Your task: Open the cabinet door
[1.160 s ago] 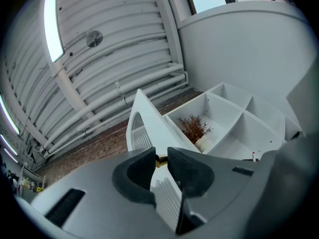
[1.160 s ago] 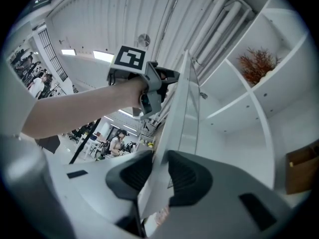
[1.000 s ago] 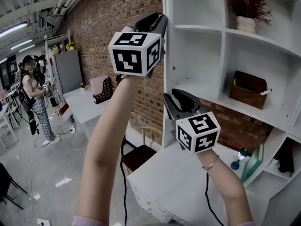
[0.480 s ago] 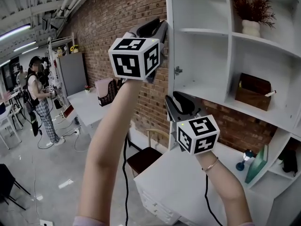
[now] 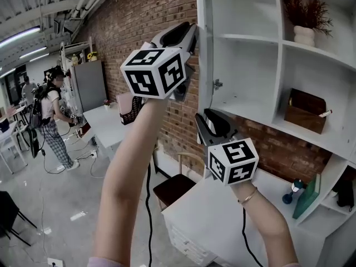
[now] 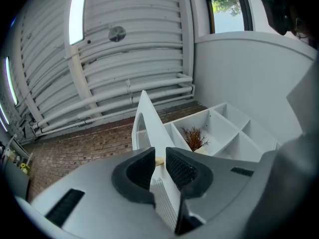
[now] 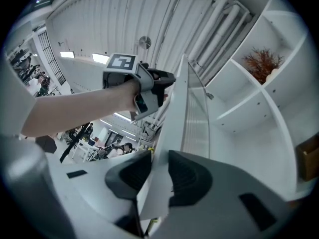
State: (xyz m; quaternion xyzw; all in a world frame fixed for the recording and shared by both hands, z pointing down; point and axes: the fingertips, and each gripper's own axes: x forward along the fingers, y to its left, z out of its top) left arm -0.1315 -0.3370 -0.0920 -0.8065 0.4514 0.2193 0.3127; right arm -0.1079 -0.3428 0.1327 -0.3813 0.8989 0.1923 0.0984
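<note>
The white cabinet door (image 5: pixel 203 65) stands swung out, edge-on to the head view. My left gripper (image 5: pixel 189 33) is high on its free edge and shut on it. In the left gripper view the door (image 6: pixel 147 118) runs up between the pads of the left gripper (image 6: pixel 159 166). My right gripper (image 5: pixel 203 119) is lower on the same edge. In the right gripper view the door (image 7: pixel 182 108) fills the gap of the right gripper (image 7: pixel 160 173). Its jaws are easing open, and the pads still lie against the panel. The left gripper (image 7: pixel 164 81) shows above it.
Open white shelves hold a vase of dried twigs (image 5: pixel 305 35) and a brown box (image 5: pixel 305 111). A white desk (image 5: pixel 211 216) with a blue object (image 5: pixel 293 191) lies below, a chair (image 5: pixel 172 185) beside it. A brick wall (image 5: pixel 144 15) runs behind. A person (image 5: pixel 53 115) stands far left.
Both grippers have moved a little left, away from the shelves, with the door's edge between their jaws. The door has swung slightly further out, and more of the cabinet's inside shows.
</note>
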